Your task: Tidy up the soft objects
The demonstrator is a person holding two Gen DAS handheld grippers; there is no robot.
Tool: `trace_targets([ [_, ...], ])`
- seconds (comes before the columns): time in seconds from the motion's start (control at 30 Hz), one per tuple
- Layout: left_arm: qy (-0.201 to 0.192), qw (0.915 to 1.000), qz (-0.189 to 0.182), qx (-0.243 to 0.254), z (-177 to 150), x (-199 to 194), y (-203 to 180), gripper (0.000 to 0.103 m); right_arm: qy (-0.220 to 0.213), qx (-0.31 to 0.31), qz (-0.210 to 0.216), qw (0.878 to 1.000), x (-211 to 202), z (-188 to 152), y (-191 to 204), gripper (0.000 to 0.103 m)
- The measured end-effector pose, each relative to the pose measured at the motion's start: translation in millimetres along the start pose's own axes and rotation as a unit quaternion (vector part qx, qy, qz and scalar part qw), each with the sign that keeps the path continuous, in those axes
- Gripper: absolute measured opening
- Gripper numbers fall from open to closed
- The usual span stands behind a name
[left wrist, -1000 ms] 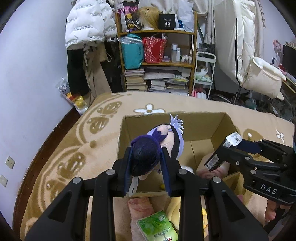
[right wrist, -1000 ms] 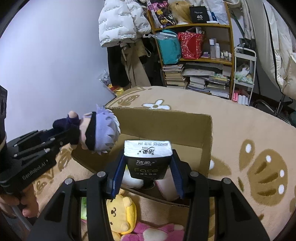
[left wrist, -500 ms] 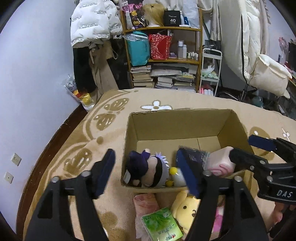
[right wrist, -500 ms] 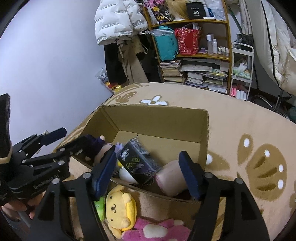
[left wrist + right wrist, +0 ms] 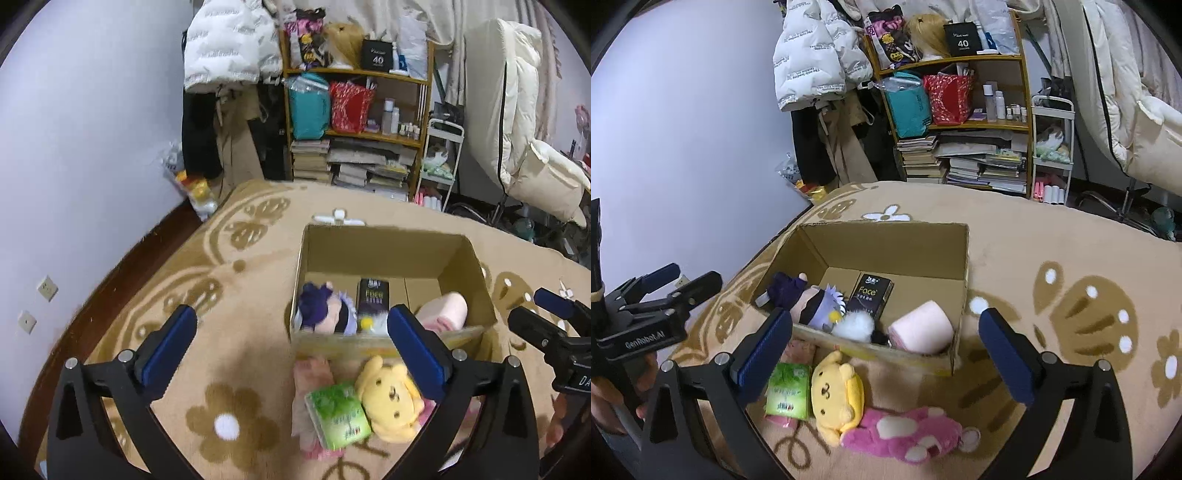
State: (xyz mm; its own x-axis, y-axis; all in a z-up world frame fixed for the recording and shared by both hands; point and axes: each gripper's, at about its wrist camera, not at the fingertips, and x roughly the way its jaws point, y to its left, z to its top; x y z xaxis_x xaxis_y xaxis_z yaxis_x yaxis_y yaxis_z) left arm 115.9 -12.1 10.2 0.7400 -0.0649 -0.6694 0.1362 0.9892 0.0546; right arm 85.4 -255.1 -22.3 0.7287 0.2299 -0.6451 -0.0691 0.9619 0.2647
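An open cardboard box [image 5: 384, 254] [image 5: 886, 245] stands on the rug. Inside lie a purple-haired doll [image 5: 325, 308] [image 5: 809, 299], a black tissue pack [image 5: 373, 299] [image 5: 870, 295], a pink roll [image 5: 445, 312] [image 5: 921, 330] and a white fluffy toy [image 5: 855, 325]. Before the box's near wall lie a yellow plush [image 5: 391, 397] [image 5: 836, 395], a green tissue pack [image 5: 338, 415] [image 5: 786, 391] and a pink plush [image 5: 912, 430]. My left gripper [image 5: 291, 321] and right gripper [image 5: 886, 321] hover on the near side of the box, jaws opening wide, gripping nothing.
The beige patterned rug [image 5: 229, 288] covers the floor around the box. A crowded wooden bookshelf [image 5: 354, 129] and hanging coats [image 5: 229, 48] stand behind it, and a white trolley [image 5: 1052, 147] stands to the right. A pale wall [image 5: 74, 147] runs along the left.
Both grippers went from shut to wide open. The doll left the left gripper and the black tissue pack left the right; both now lie in the box. Both grippers drew back and up.
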Motion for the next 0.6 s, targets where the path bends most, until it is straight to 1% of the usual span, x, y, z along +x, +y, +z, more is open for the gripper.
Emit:
trace_targets([
  [0.07, 0.015, 0.9999, -0.002, -0.007, -4, -5, 4, 0.102, 0.000, 0.004, 0.001, 1.000, -7, -5, 0, 0.103],
  [0.13, 0.021, 0.9997, -0.006, -0.005, -10, -9, 5, 0.102, 0.000, 0.007, -0.003, 1.000, -13, -10, 0, 0.103],
  [0.27, 0.012, 0.9999, 0.004, 0.005, -22, -25, 3, 0.102, 0.007, 0.013, -0.001, 1.000, -23, -23, 2, 0.103],
  [0.37, 0.025, 0.9997, -0.001, 0.006, -35, -31, 1, 0.102, 0.010, 0.015, 0.001, 1.000, -31, -33, 5, 0.103],
  [0.5, 0.036, 0.9991, 0.010, 0.019, -48, -33, -2, 0.102, 0.019, 0.014, -0.001, 1.000, -36, -46, 8, 0.103],
  [0.6, 0.042, 0.9990, 0.011, 0.014, -52, -33, 0, 0.102, 0.027, 0.019, -0.002, 0.999, -36, -55, 7, 0.103],
])
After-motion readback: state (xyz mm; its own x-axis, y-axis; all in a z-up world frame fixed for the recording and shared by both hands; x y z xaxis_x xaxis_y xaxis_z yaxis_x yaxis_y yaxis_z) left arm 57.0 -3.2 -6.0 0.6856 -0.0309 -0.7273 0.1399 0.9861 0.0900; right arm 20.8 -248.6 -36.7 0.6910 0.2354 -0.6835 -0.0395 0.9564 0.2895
